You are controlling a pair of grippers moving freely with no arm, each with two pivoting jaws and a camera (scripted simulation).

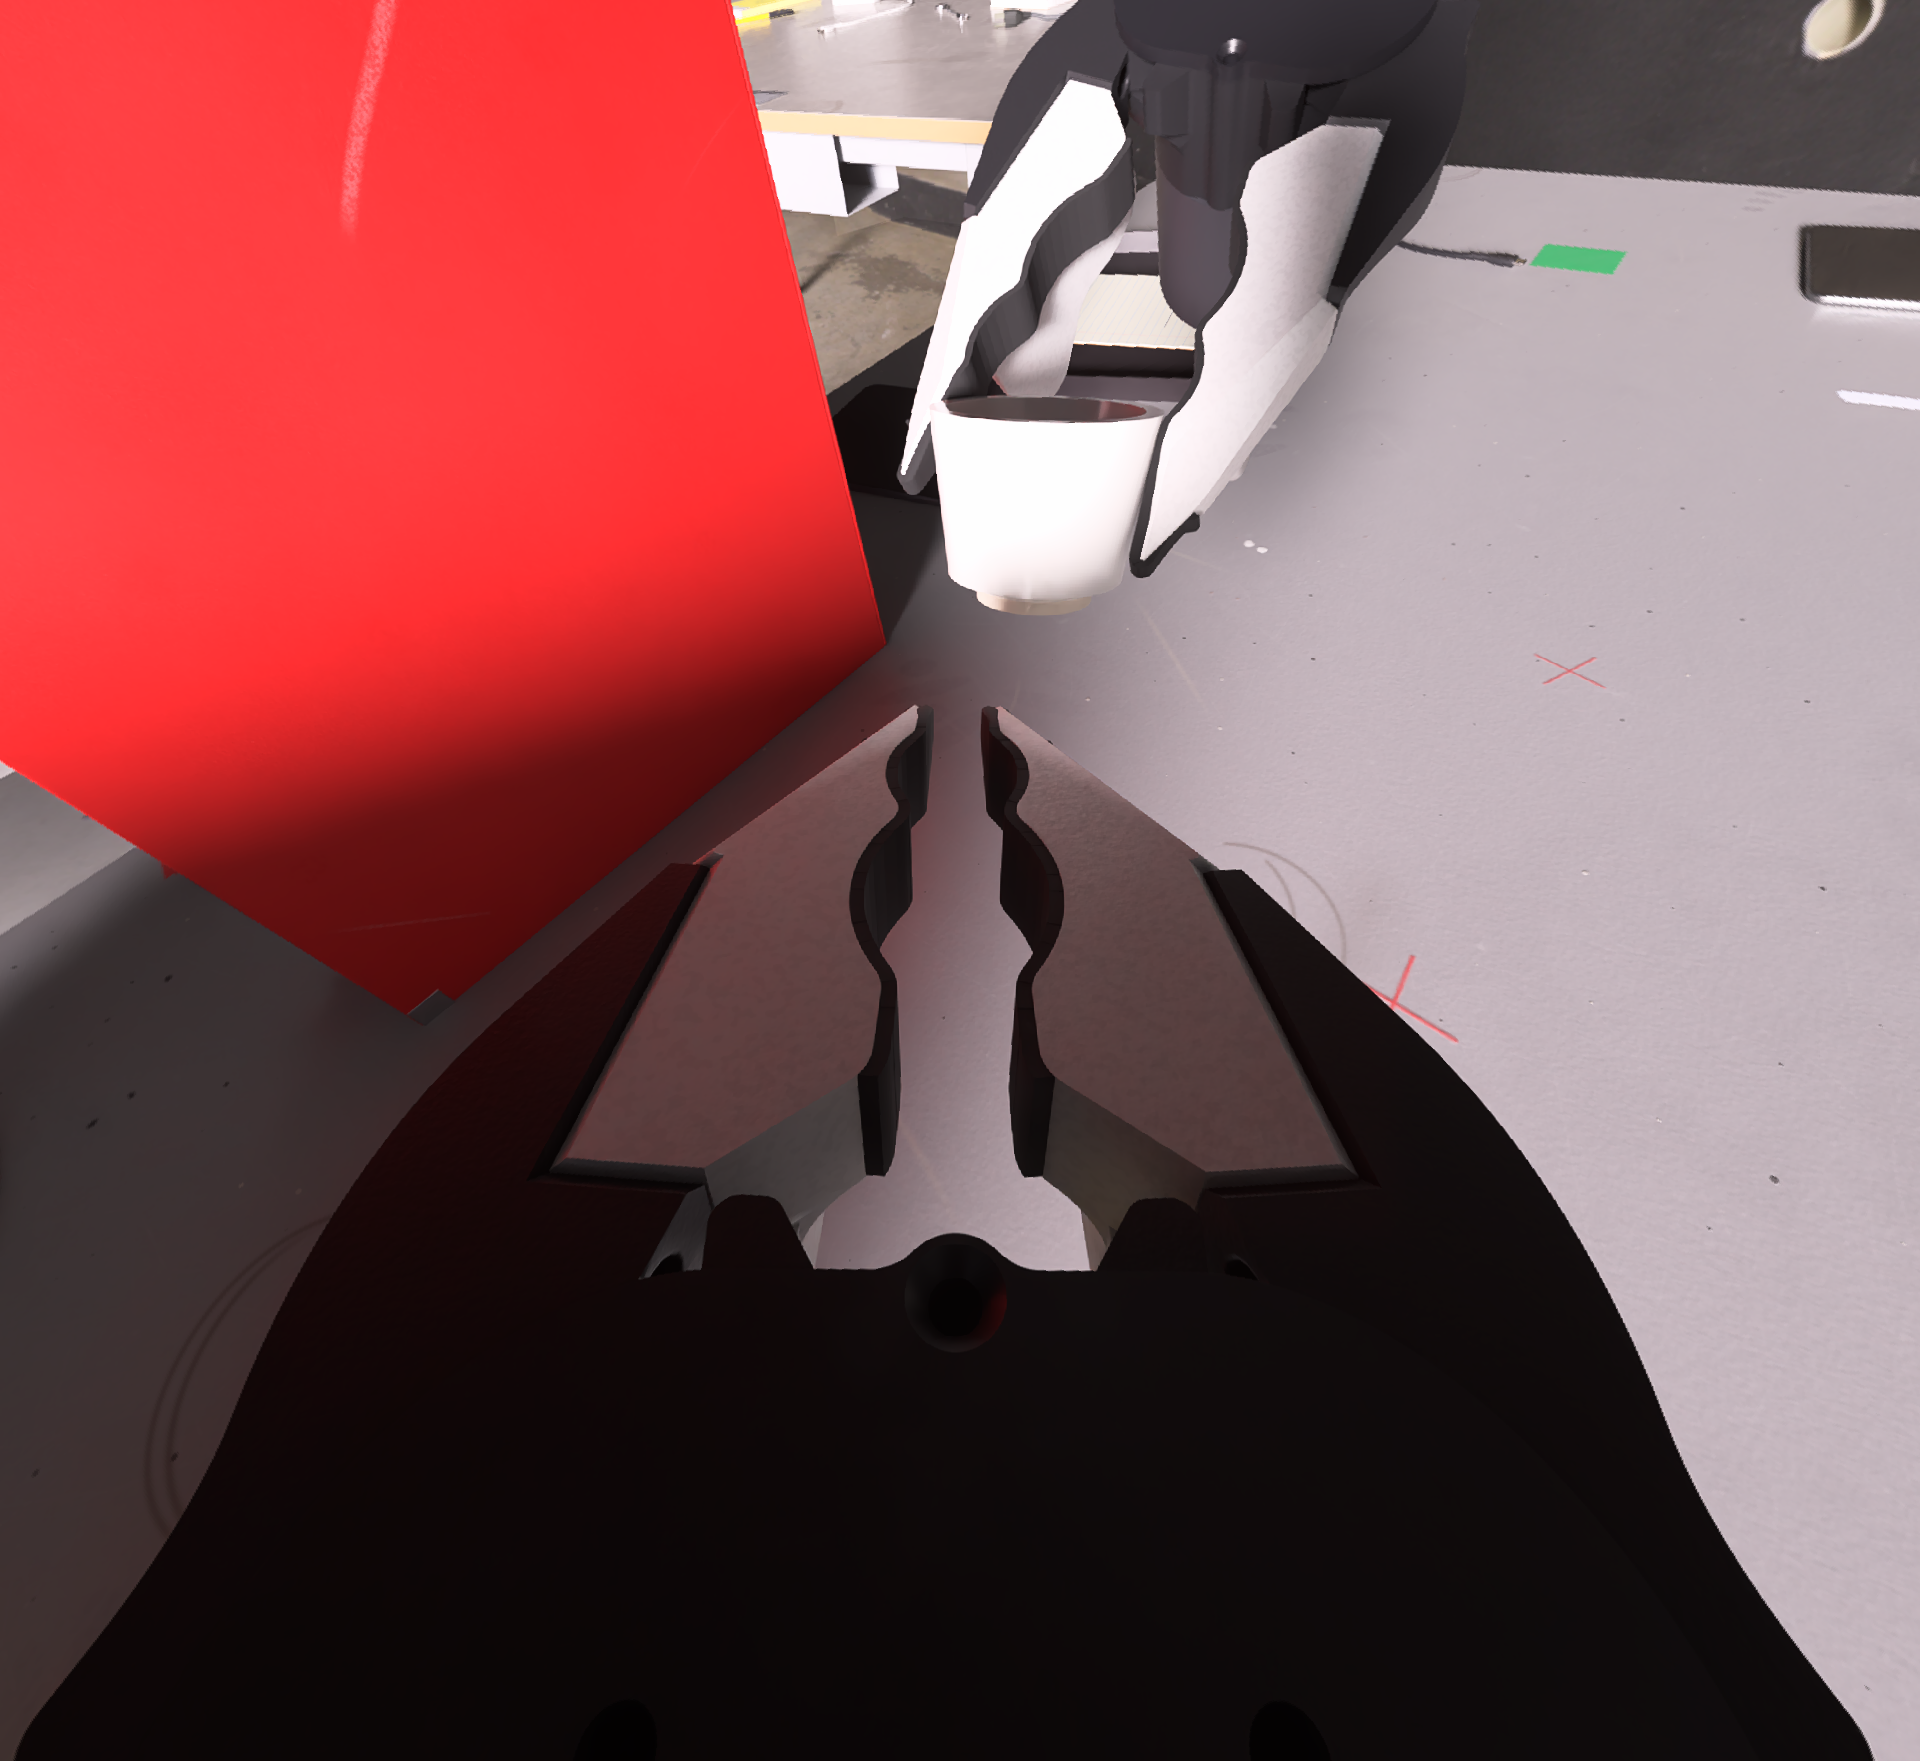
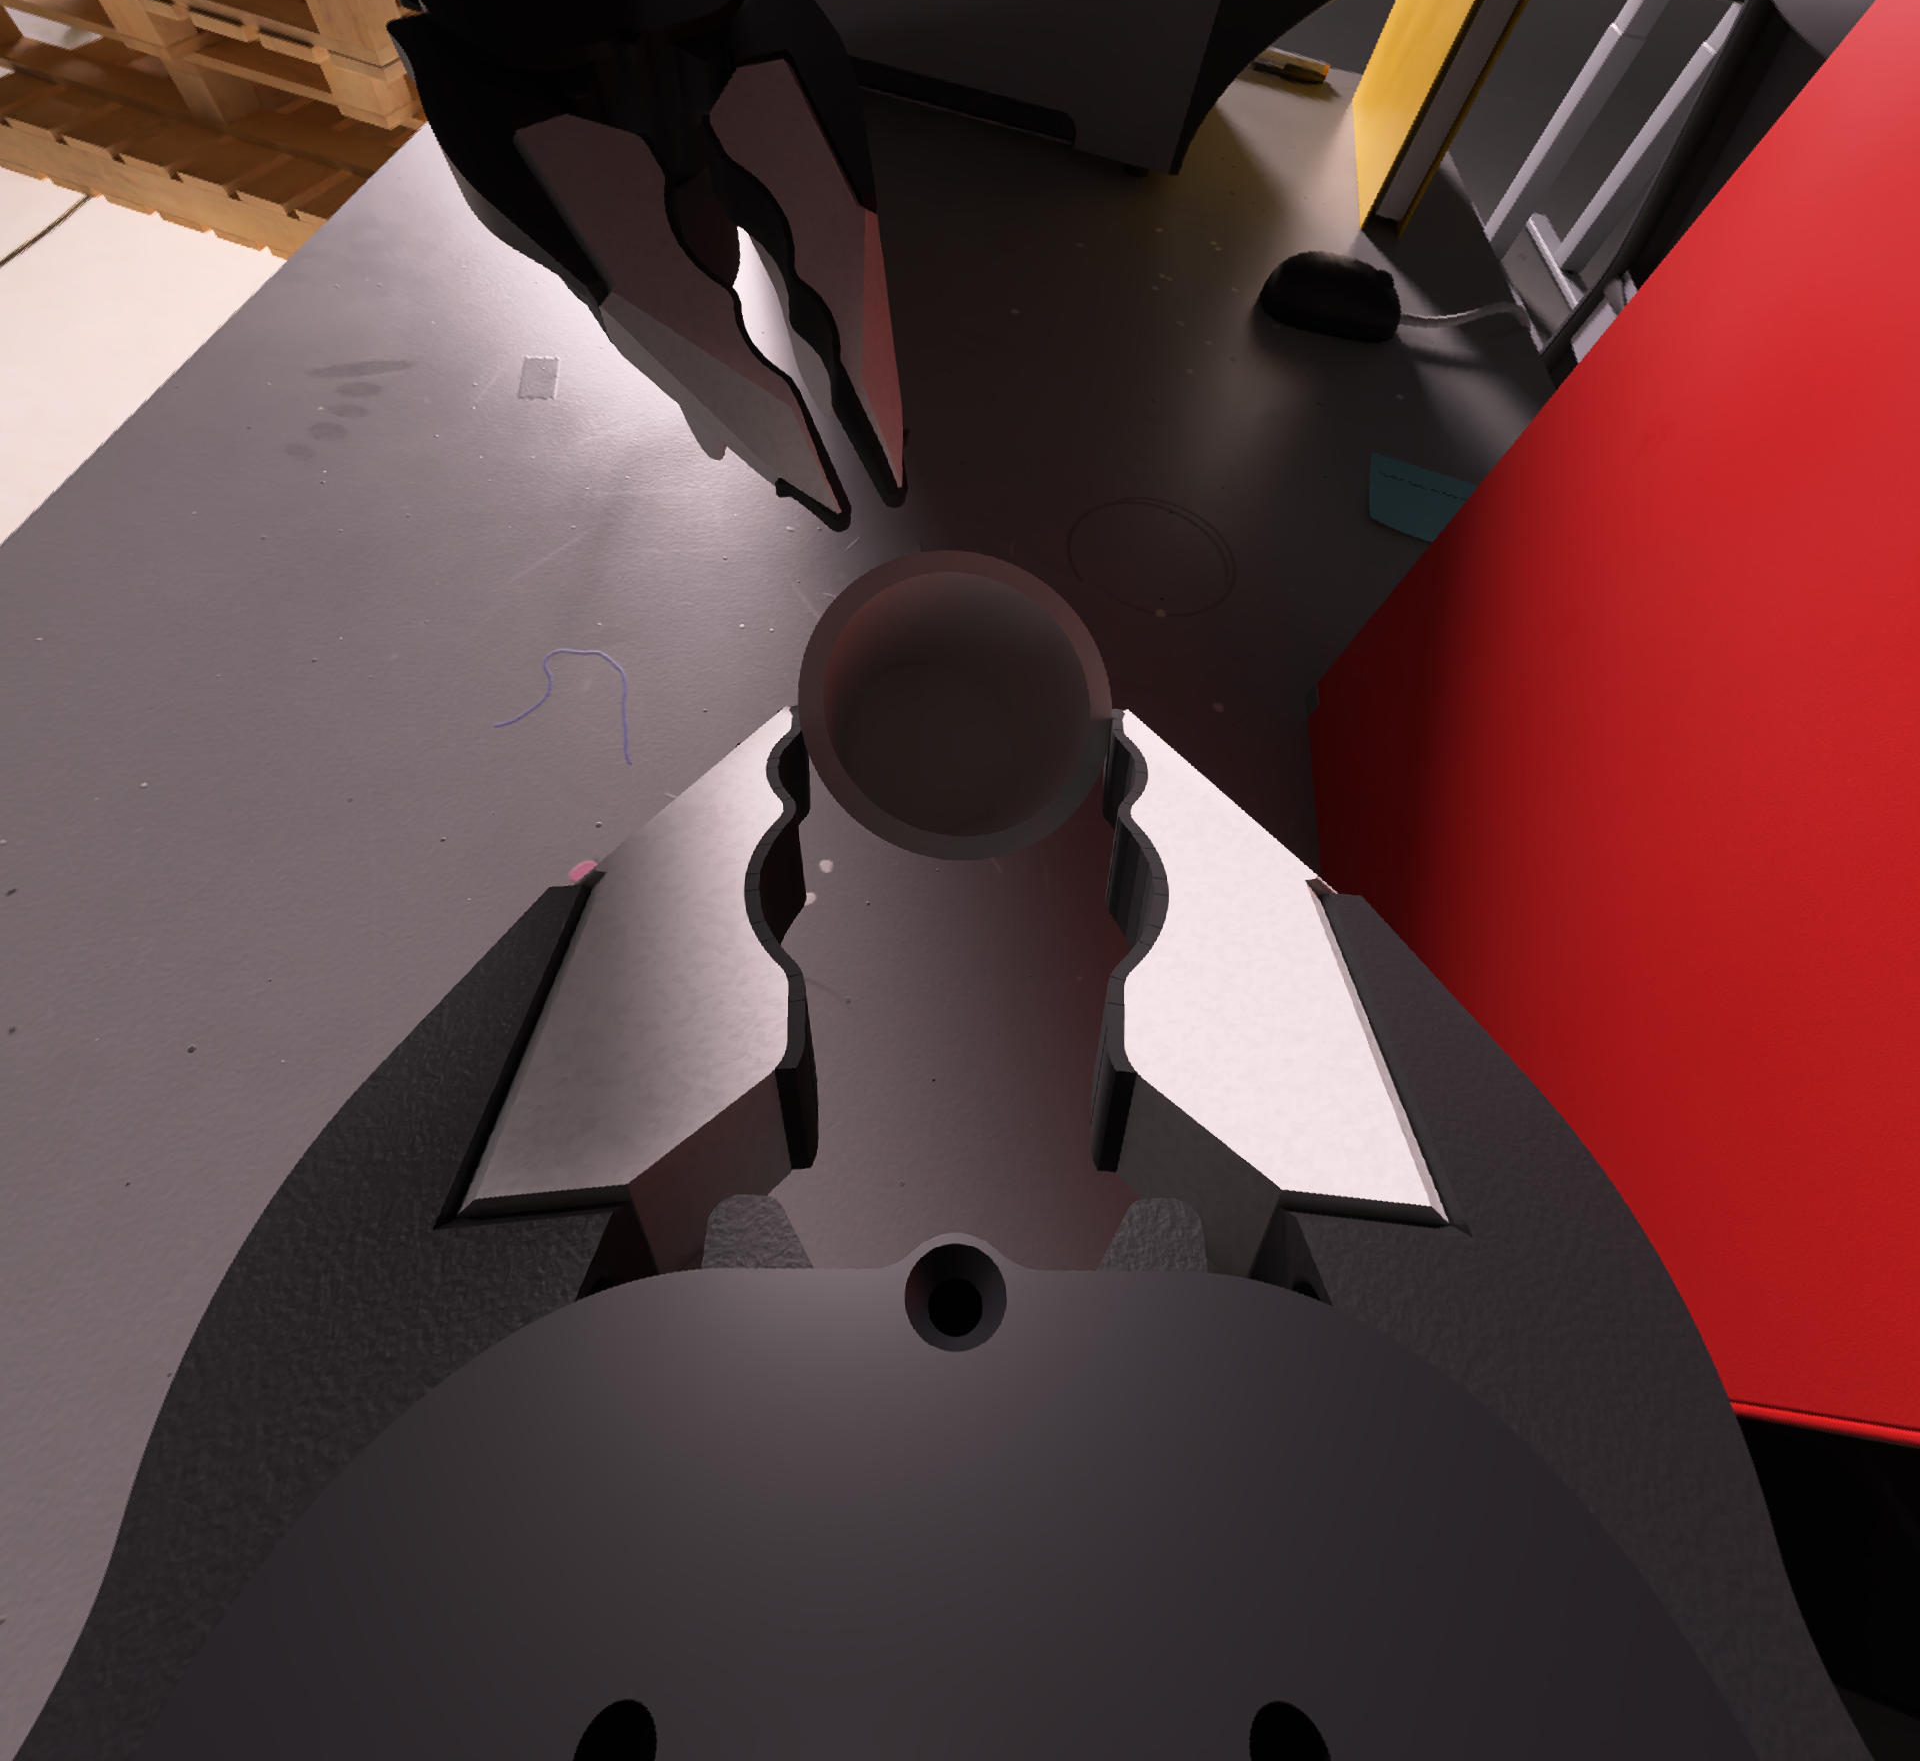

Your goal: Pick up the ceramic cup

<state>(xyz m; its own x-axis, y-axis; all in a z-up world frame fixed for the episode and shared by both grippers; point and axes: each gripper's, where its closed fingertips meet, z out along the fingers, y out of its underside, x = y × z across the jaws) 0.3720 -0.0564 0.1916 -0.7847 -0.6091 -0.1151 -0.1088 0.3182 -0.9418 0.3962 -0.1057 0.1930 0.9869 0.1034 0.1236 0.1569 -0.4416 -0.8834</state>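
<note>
Pinched tight by the right gripper: white ceramic cup, up off the grey table, beside a red board. Nearly pressed together, holding nothing: left gripper. Mostly done, only lifting higher left.

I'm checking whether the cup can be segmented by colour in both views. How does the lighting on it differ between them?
Left wrist view: the ceramic cup is brightly lit, white outside, between the right gripper fingers. Right wrist view: seen from above, its interior is dark and shadowed with a reddish tint, the red panel standing beside it.
</note>
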